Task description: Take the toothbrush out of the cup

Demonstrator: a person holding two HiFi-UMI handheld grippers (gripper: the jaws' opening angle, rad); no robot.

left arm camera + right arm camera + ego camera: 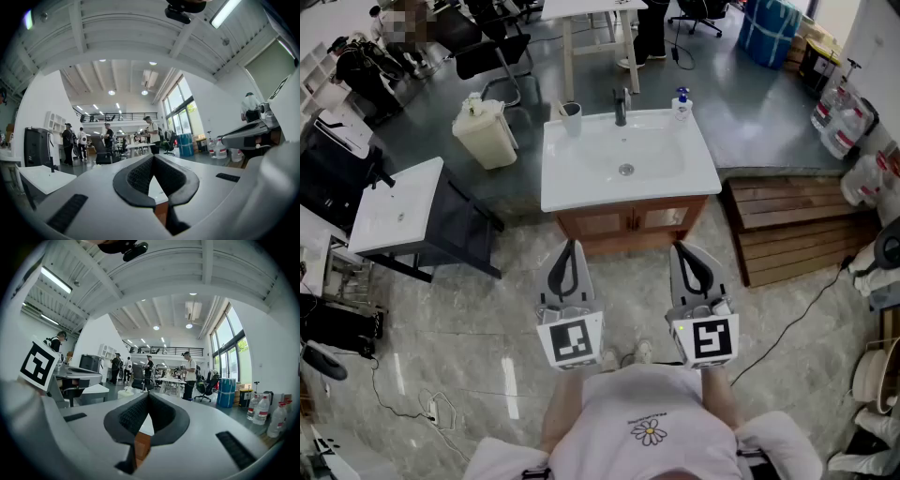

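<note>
the left gripper (pixel 573 246) and right gripper (pixel 682 248) are held level side by side, each with its jaws closed together and nothing between them. ahead, well apart from both, the cup (pixel 571 118) stands on the sink's (pixel 581 183) back left corner, left of the tap (pixel 622 105); the toothbrush is too small to make out.

The counter (pixel 572 186) is standing ahead in the middle, with the sink (pixel 647 155) sunk into it. The cup (pixel 571 117) is sitting on its back left corner, the tap (pixel 622 105) at the back middle, and a pump bottle (pixel 681 105) on the back right corner. A bin (pixel 485 134) is standing on the floor just left of the counter, and a small table (pixel 398 208) further left and nearer. Wooden pallets (pixel 797 225) are lying to the right. The left gripper (pixel 572 247) and right gripper (pixel 681 249) are hovering side by side before the counter's front.
</note>
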